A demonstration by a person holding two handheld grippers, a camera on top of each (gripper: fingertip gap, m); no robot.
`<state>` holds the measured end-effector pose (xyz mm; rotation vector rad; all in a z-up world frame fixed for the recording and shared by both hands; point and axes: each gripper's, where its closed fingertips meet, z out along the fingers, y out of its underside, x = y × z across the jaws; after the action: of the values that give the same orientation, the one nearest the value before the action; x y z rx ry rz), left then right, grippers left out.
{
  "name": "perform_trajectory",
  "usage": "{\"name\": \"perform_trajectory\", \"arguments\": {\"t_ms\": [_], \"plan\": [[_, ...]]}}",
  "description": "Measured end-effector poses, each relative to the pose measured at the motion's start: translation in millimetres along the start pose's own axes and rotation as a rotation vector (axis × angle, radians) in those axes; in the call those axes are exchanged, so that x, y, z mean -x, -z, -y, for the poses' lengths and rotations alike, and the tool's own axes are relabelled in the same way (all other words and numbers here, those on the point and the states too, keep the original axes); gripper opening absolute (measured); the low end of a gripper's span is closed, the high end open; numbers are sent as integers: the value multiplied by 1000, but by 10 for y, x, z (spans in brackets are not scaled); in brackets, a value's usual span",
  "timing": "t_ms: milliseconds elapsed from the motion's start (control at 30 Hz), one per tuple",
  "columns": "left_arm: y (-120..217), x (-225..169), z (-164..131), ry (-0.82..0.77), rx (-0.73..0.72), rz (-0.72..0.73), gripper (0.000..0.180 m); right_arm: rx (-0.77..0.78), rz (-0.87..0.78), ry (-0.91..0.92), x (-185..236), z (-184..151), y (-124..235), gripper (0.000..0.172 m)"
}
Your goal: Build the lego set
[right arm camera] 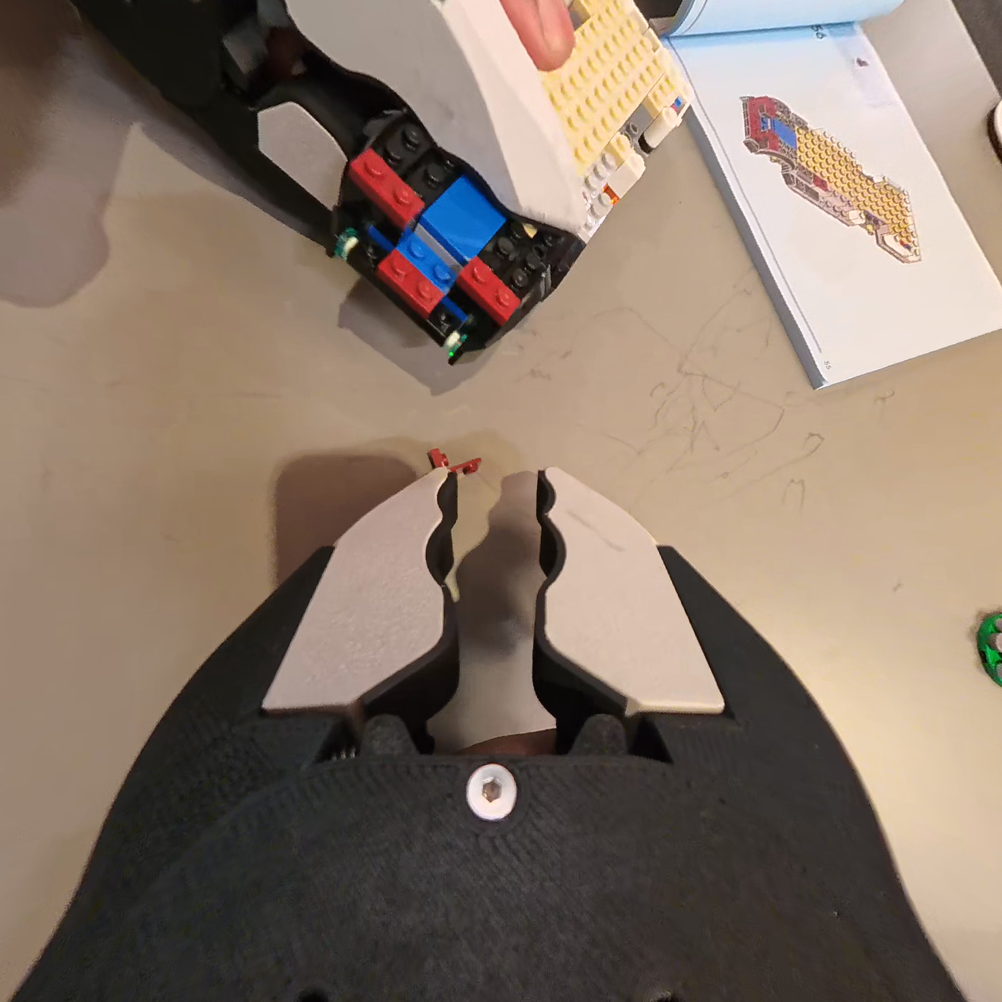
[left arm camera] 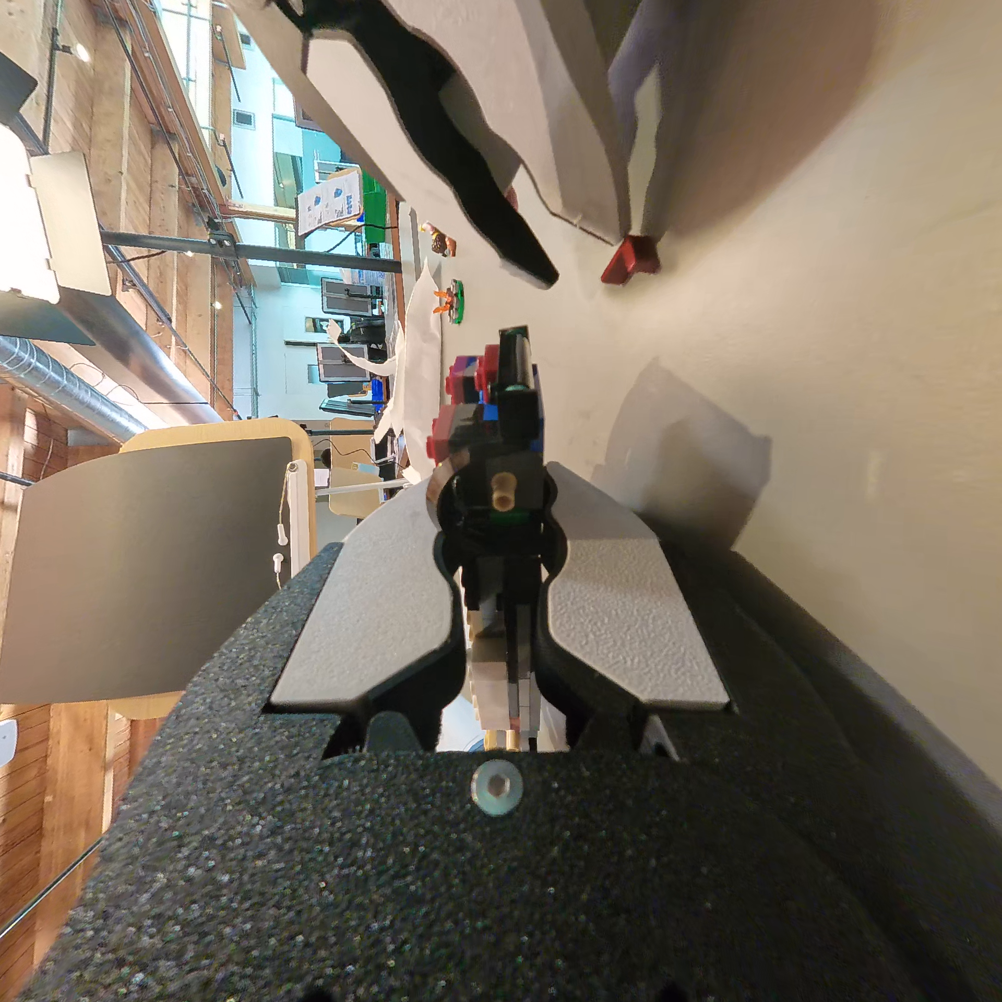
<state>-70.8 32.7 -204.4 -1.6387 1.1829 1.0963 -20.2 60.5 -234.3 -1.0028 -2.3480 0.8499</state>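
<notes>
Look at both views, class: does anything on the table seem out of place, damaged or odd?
A small red piece lies alone on the table, just past the open right gripper, apart from the brick model clamped in the left gripper. Scribbled marks mar the tabletop.

green round piece [right arm camera: 991, 653]: cut by edge | booklet [right arm camera: 867, 179]: partly cropped

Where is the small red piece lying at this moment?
In the right wrist view, the small red piece lies on the table just ahead of the open right tongs' left fingertip.

Left tongs [left arm camera: 498, 496] clamped, right tongs [right arm camera: 496, 477] parted
</notes>
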Motion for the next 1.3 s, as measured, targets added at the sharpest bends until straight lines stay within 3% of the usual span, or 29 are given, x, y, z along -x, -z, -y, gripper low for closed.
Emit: {"name": "perform_trajectory", "arguments": {"t_ms": [33,367,567,1300], "plan": [[6,1,6,2,-3,-1,26,-1,2,-4,-4,-6,0,28],[48,11,35,11,-14,-3,26,4,5,-24,-43,-63,-14,29],[56,15,15,12,-5,-2,26,-69,47,-65,-10,56,25,29],[38,8,6,23,-3,-6,26,-6,75,-56,80,-9,-47,29]]}}
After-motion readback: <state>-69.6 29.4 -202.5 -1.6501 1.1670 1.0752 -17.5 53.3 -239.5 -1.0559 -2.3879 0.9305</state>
